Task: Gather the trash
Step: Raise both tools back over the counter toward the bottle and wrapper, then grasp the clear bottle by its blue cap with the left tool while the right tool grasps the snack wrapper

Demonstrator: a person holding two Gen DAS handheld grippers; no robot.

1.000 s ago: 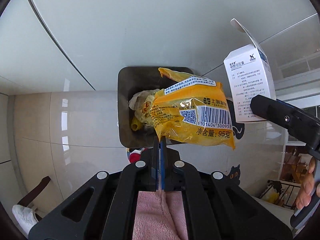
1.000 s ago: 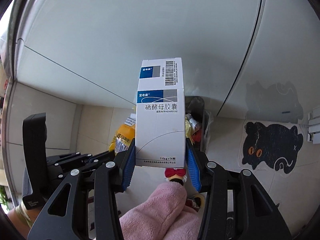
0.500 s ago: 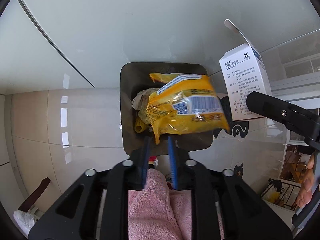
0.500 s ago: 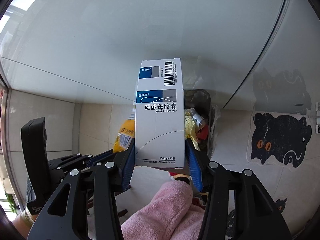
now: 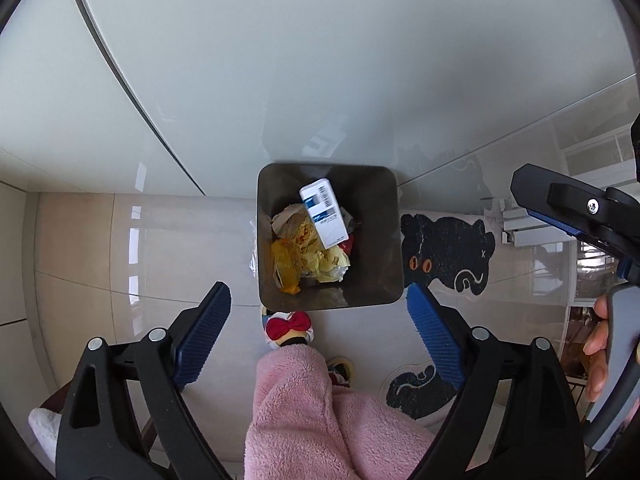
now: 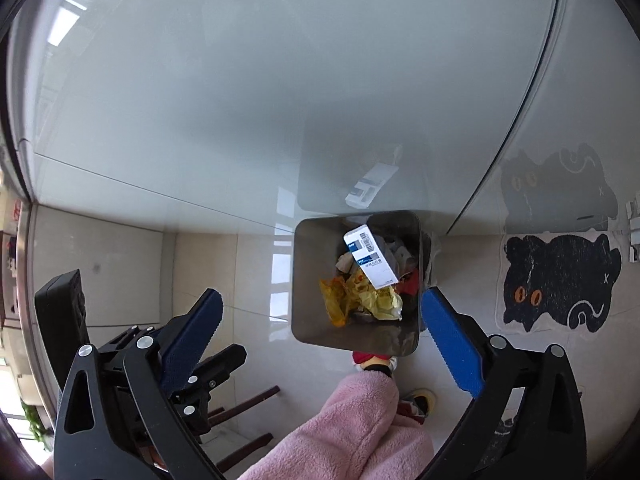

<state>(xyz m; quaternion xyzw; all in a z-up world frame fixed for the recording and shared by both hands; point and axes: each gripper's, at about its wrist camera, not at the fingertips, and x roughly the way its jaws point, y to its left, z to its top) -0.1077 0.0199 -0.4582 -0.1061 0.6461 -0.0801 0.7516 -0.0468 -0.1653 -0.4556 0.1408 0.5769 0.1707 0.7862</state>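
Note:
A grey square trash bin (image 5: 378, 280) (image 6: 308, 320) stands on the floor against a white wall, seen from above. Inside lie a white and blue medicine box (image 5: 324, 212) (image 6: 372, 258), a yellow snack bag (image 5: 286, 266) (image 6: 334, 300) and crumpled yellow and white wrappers (image 5: 326, 264) (image 6: 380, 300). My left gripper (image 5: 318, 340) is wide open and empty above the bin's near edge. My right gripper (image 6: 320, 336) is wide open and empty above the bin too; it also shows at the right of the left wrist view (image 5: 568, 216).
A black cat-shaped mat (image 5: 448, 252) (image 6: 560, 280) lies on the tiled floor right of the bin. The person's pink fleece leg (image 5: 320, 412) (image 6: 352, 432) and a slipper with a red bow (image 5: 290, 326) are just below the bin. Chair legs (image 6: 244, 404) stand at the left.
Both grippers have opened wide. The yellow snack bag and the medicine box have dropped from them into the bin.

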